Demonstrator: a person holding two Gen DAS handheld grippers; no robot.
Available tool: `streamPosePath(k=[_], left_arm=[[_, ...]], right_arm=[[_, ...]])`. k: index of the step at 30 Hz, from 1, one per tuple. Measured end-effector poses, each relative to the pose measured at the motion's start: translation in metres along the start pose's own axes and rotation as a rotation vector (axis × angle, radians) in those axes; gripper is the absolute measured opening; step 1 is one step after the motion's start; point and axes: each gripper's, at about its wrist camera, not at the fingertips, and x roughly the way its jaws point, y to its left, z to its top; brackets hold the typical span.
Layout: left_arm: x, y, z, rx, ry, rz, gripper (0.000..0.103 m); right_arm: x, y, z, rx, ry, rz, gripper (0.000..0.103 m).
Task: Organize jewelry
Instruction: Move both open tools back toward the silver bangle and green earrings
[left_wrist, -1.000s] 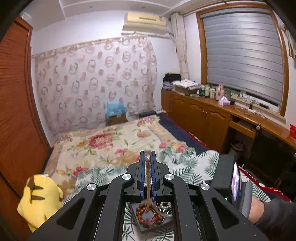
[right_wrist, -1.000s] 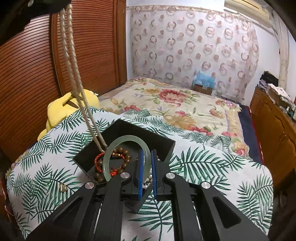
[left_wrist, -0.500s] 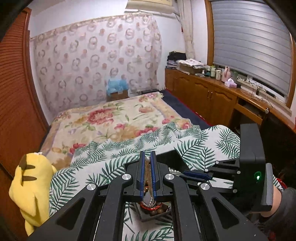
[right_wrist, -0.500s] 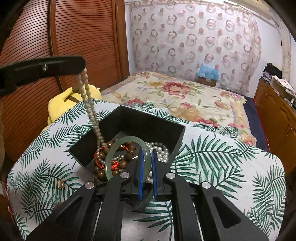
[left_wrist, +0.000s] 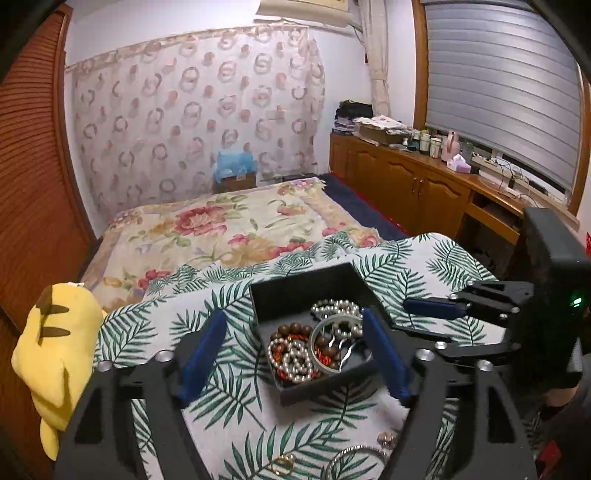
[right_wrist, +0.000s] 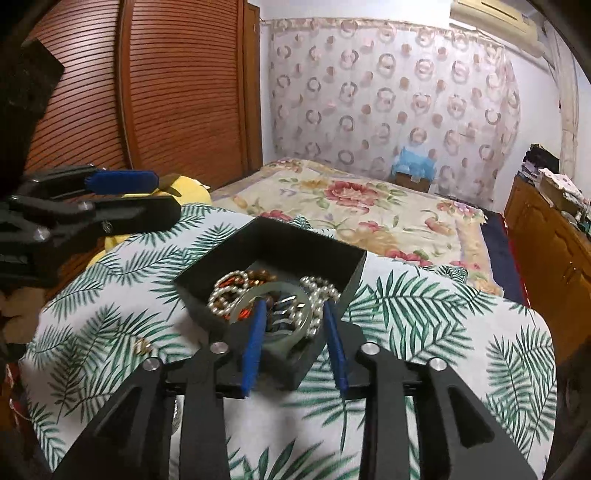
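The black box (left_wrist: 306, 284) is set on the palm-leaf cloth (left_wrist: 236, 402), one corner turned toward the cameras, so its sides run diagonally across both views. It is framed between the blue pads of the left gripper (left_wrist: 291, 354), whose jaws have just been opening and are now spread wide; nothing is held, and neither pad is seen to touch the box.

Inside the box, a pale bead strand (left_wrist: 291, 360) is heaped at the near-left, coiled with no clear long axis, over brown wooden beads (left_wrist: 291, 328). A jade bangle (right_wrist: 275, 315) is seen tilted against the near corner, one rim raised. A pearl string (right_wrist: 319, 295) is draped along the right side.

The right gripper (right_wrist: 293, 341) is noted with jaws partly apart, just been opening; the bangle sits between and ahead of the pads, released, no pad pressing on it.

Loose on the cloth nearer the left camera: a silver bangle (left_wrist: 354, 456) and a small ring (left_wrist: 284, 463). A yellow plush toy (left_wrist: 55, 354) is recorded at the left edge.
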Motion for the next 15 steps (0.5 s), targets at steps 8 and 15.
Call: streamPosePath(k=[8,15], left_arm=[[-0.012,-0.006,-0.027,-0.001,-0.016,-0.035,0.095],[-0.017,-0.011,-0.057,0.001,0.004,-0.027,0.095]], right_arm=[[-0.033,0.014,-0.027,-0.007,-0.033,-0.042,0.069],[-0.074,0.017,-0.046,0.024,-0.094,-0.087,0.089]])
